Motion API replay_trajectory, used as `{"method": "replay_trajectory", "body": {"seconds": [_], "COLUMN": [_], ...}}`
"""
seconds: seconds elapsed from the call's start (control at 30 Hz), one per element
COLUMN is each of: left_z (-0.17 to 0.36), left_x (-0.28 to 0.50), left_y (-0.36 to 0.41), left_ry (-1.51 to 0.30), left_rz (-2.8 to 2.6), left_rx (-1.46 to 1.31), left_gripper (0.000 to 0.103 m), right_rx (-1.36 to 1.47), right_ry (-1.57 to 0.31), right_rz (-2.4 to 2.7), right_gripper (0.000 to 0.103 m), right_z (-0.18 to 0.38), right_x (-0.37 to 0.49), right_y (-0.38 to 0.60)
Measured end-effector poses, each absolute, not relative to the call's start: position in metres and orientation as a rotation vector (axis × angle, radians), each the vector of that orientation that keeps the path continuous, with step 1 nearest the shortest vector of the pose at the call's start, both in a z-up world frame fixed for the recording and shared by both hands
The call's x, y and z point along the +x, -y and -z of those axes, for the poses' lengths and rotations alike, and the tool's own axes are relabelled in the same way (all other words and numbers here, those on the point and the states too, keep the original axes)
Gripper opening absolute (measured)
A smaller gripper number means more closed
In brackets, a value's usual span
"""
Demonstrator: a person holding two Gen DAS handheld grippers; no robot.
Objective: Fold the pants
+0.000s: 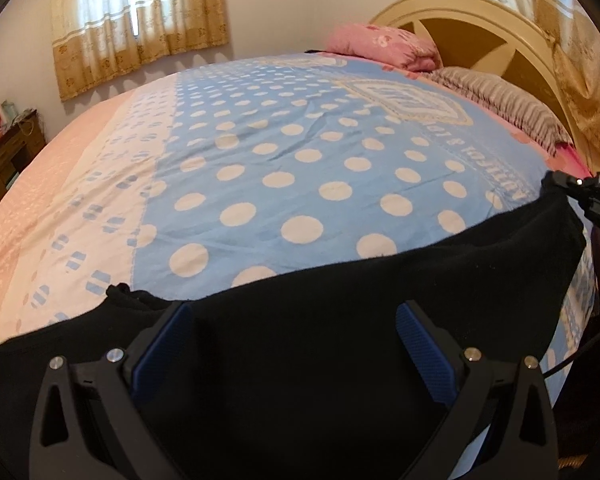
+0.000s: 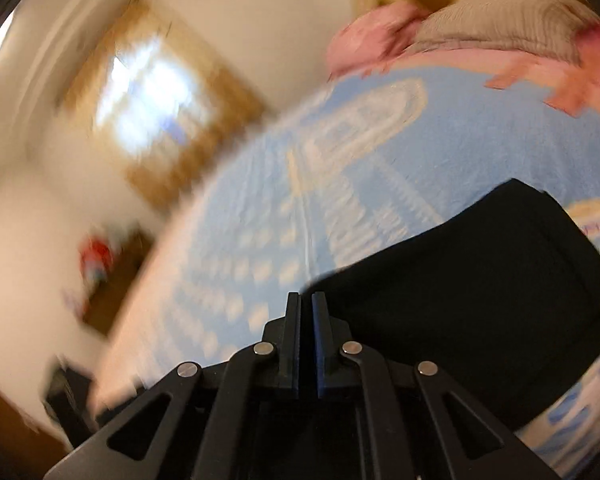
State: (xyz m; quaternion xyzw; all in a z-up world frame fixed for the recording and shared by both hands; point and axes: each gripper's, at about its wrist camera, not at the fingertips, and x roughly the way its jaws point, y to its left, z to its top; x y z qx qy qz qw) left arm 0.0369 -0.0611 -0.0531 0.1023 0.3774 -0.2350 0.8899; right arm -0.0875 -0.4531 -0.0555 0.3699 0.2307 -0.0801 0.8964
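I judge fold step underway: black pants flat on bed. Left gripper jaws wide above cloth; right gripper jaws closed, whether pinching pants edge I cannot tell. Next: left must grasp.

Bedroom: bed, headboard, curtains

a bedroom is being shown. a bed is being covered by a blue spread with white dots, edged by a pale pink sheet. a pink pillow and a grey striped pillow are being propped near a cream arched headboard. daylight is being filtered through a window hung with beige patterned curtains on a white wall. a dark wooden dresser is being glimpsed at the left edge.
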Motion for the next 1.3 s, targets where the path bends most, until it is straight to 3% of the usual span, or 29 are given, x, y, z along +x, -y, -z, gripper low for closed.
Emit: {"method": "replay_trajectory", "body": {"seconds": [0.13, 0.27, 0.3, 0.33, 0.37, 0.47, 0.57, 0.63, 0.73, 0.87, 1.1, 1.13, 1.17, 1.3], "left_z": [0.057, 0.062, 0.064, 0.065, 0.066, 0.061, 0.055, 0.058, 0.068, 0.075, 0.076, 0.076, 0.076, 0.075], "left_x": [0.039, 0.041, 0.042, 0.042, 0.042, 0.034, 0.019, 0.016, 0.018, 0.019, 0.017, 0.017, 0.017, 0.018], "left_y": [0.058, 0.054, 0.053, 0.052, 0.052, 0.055, 0.058, 0.059, 0.061, 0.061, 0.064, 0.065, 0.065, 0.063], "left_ry": [-0.791, -0.806, -0.817, -0.825, -0.83, -0.824, -0.788, -0.787, -0.82, -0.842, -0.837, -0.836, -0.836, -0.839], "left_rz": [0.454, 0.433, 0.433, 0.436, 0.438, 0.452, 0.469, 0.466, 0.466, 0.46, 0.454, 0.455, 0.455, 0.456], "left_rx": [0.197, 0.202, 0.196, 0.194, 0.193, 0.188, 0.194, 0.206, 0.208, 0.2, 0.214, 0.217, 0.222, 0.214], "left_gripper": [0.103, 0.103, 0.103, 0.103, 0.103, 0.103, 0.103, 0.103, 0.103, 0.103, 0.103, 0.103, 0.103, 0.103], "right_rx": [0.829, 0.57, 0.492, 0.418, 0.322, 0.136, -0.021, -0.113, -0.186, -0.35, -0.333, -0.337, -0.308, -0.229], "right_ry": [-0.586, -0.529, -0.569, -0.618, -0.671, -0.762, -0.856, -0.932, -1.025, -1.013, -1.012, -1.009, -1.016, -0.933], "right_rz": [0.229, 0.171, 0.094, 0.009, -0.093, -0.195, -0.253, -0.267, -0.305, -0.305, -0.296, -0.313, -0.329, -0.243], "right_gripper": [0.006, 0.01, 0.026, 0.048, 0.055, 0.055, 0.055, 0.046, 0.044, 0.044, 0.043, 0.03, 0.007, 0.005], "right_z": [0.082, 0.032, 0.023, 0.018, 0.013, 0.011, 0.022, 0.037, 0.059, 0.066, 0.065, 0.065, 0.063, 0.053], "right_x": [-0.09, -0.103, -0.094, -0.082, -0.067, -0.04, -0.02, -0.012, -0.017, -0.02, -0.003, -0.005, -0.007, -0.012], "right_y": [0.47, 0.441, 0.426, 0.41, 0.388, 0.354, 0.34, 0.337, 0.334, 0.318, 0.313, 0.31, 0.309, 0.312]}}
